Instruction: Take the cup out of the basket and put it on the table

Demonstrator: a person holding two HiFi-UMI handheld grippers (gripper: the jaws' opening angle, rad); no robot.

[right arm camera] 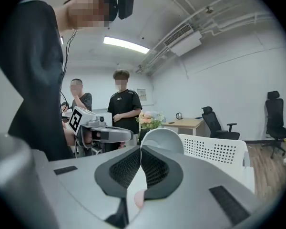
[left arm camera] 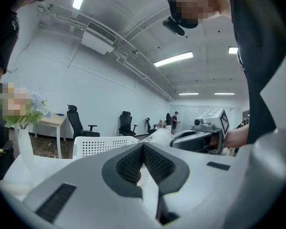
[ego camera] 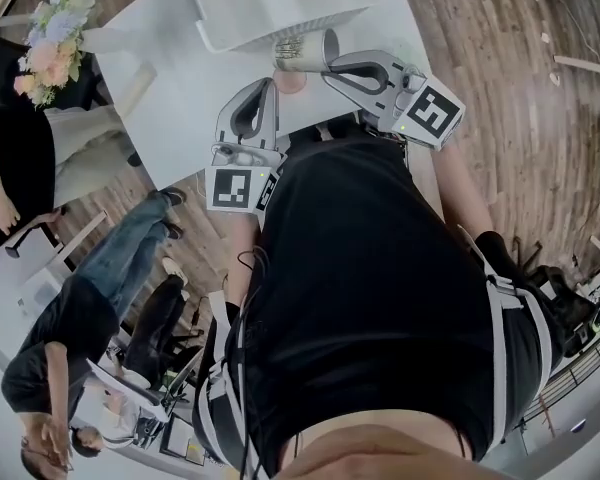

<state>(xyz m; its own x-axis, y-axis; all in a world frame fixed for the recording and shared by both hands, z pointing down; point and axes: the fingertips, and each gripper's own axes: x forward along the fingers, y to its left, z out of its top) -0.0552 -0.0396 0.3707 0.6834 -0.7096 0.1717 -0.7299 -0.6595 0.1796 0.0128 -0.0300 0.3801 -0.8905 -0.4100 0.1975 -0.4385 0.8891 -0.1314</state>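
Head view: the right gripper [ego camera: 330, 66] has its fingers clenched on the wall of the cup [ego camera: 305, 50]. The cup is tipped on its side over the white counter [ego camera: 180, 93], at the near edge of the white basket [ego camera: 280, 13]. Left gripper [ego camera: 270, 86] sits just beside the cup, fingers pressed together with nothing between them

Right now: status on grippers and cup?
Right gripper shut on cup rim; left gripper shut, empty. Cup out of basket, tipped sideways over table, not yet set down. Basket just behind it, left gripper close beside.
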